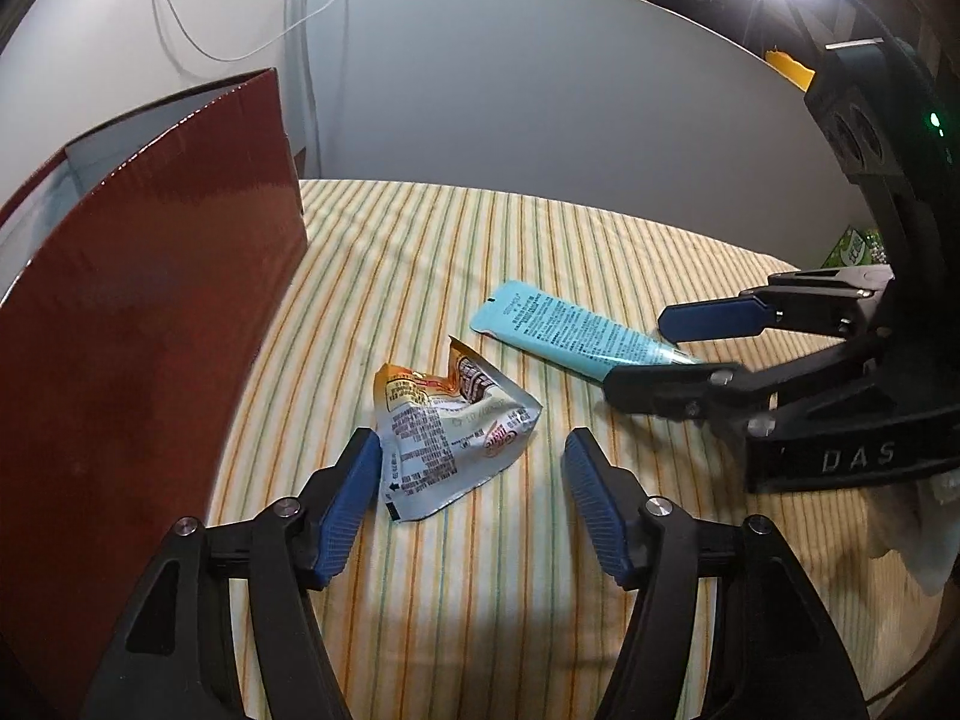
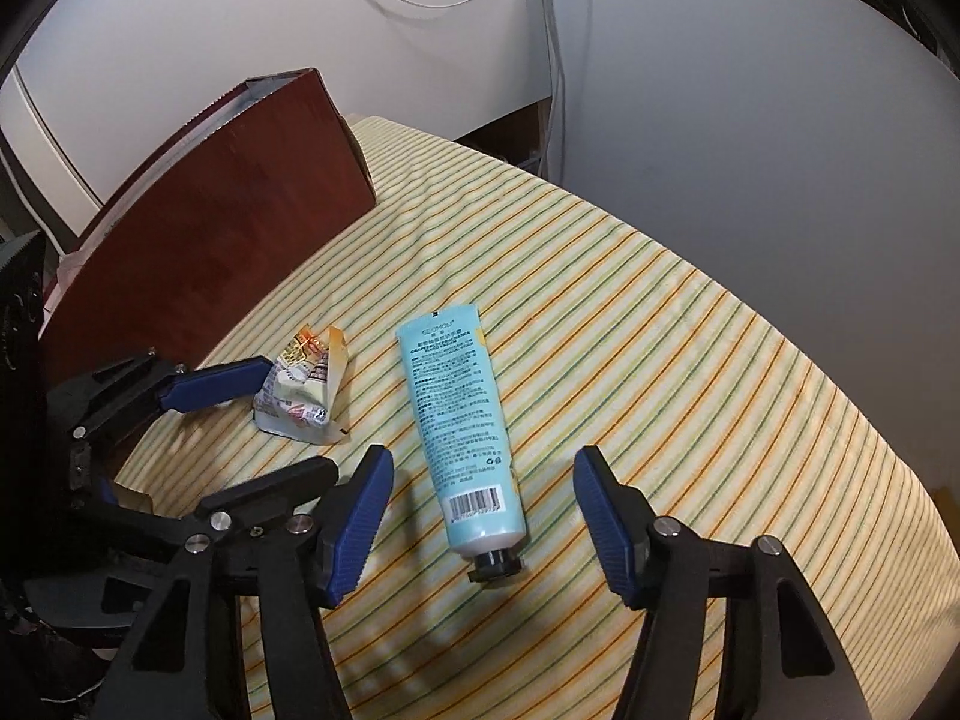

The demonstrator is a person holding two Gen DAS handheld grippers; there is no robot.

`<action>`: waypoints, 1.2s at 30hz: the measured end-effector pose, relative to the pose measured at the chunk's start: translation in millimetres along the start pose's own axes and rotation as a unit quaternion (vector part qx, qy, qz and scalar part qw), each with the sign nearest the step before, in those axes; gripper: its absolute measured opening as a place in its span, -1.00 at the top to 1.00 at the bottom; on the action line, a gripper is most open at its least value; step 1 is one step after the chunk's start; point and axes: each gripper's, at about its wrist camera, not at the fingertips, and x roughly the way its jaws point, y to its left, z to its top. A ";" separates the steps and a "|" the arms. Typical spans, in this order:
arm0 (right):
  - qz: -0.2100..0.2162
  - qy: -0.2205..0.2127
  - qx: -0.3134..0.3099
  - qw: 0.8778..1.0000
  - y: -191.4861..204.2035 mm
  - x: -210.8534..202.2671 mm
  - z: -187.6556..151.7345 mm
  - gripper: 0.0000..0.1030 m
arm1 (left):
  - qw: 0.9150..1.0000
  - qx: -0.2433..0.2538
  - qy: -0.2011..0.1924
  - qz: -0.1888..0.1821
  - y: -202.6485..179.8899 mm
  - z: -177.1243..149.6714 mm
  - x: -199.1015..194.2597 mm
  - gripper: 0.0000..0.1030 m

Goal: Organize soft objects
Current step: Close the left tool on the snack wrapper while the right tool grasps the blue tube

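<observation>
The blue tube (image 2: 462,438) lies flat on the striped cloth (image 2: 690,360), long axis running away from me, cap end nearest, between my right gripper's (image 2: 480,510) released jaws. My left gripper (image 1: 474,480), also released, straddles the crumpled packet (image 1: 444,420).

Light-blue tube (image 2: 459,438), striped cloth (image 2: 690,360), dark-red box (image 2: 210,240)

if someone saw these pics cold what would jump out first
Probably the light blue tube lying flat on the striped cloth, black cap toward the open right gripper straddling its cap end. Next, the crumpled snack packet just left of the tube, between the fingers of the open left gripper. A tall dark red box stands at the cloth's left edge.
</observation>
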 end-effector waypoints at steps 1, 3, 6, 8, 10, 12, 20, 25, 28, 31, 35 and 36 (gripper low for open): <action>0.000 0.000 0.001 1.000 -0.9 0.0 0.7 0.00 | 1.000 0.000 0.000 0.000 -1.5 0.6 -2.0 -0.23; -0.004 0.003 -0.005 1.000 -1.2 0.1 1.4 0.06 | 1.000 0.002 -0.001 0.001 -1.8 1.3 -1.8 -0.23; -0.010 0.008 -0.015 1.000 0.1 0.8 1.7 0.09 | 1.000 0.003 -0.004 0.003 -1.7 0.6 1.8 -0.23; -0.010 0.010 -0.018 1.000 0.4 1.1 2.2 0.10 | 1.000 0.004 -0.006 0.003 -1.4 1.6 3.4 -0.23; -0.007 0.011 -0.019 1.000 -0.3 0.5 1.5 0.10 | 1.000 0.005 -0.007 0.003 -0.7 1.4 4.3 -0.23; -0.004 0.013 -0.023 1.000 -1.3 -0.2 1.0 0.10 | 1.000 0.005 -0.008 0.005 0.5 0.8 4.0 -0.23; -0.028 0.024 -0.068 0.997 9.0 1.3 -0.1 0.10 | 1.000 0.004 -0.010 0.007 3.5 5.3 5.0 -0.23; -0.037 0.023 -0.079 0.996 12.6 4.3 2.3 0.09 | 1.000 0.009 -0.011 0.012 3.9 7.2 3.9 -0.14; -0.050 0.025 -0.088 0.995 17.8 6.4 2.4 0.10 | 1.000 0.013 -0.012 0.010 1.2 7.9 4.5 -0.10; -0.050 0.022 -0.082 0.995 17.7 7.1 1.6 0.37 | 1.000 0.019 -0.013 0.004 -4.3 7.3 3.1 0.01; -0.055 0.020 -0.069 0.996 15.2 4.2 -4.7 0.48 | 0.999 0.031 -0.013 -0.003 -10.0 7.0 2.9 0.03; -0.056 0.020 -0.066 0.996 14.8 3.1 -6.8 0.48 | 0.999 0.033 -0.013 -0.005 -11.5 7.1 2.8 0.04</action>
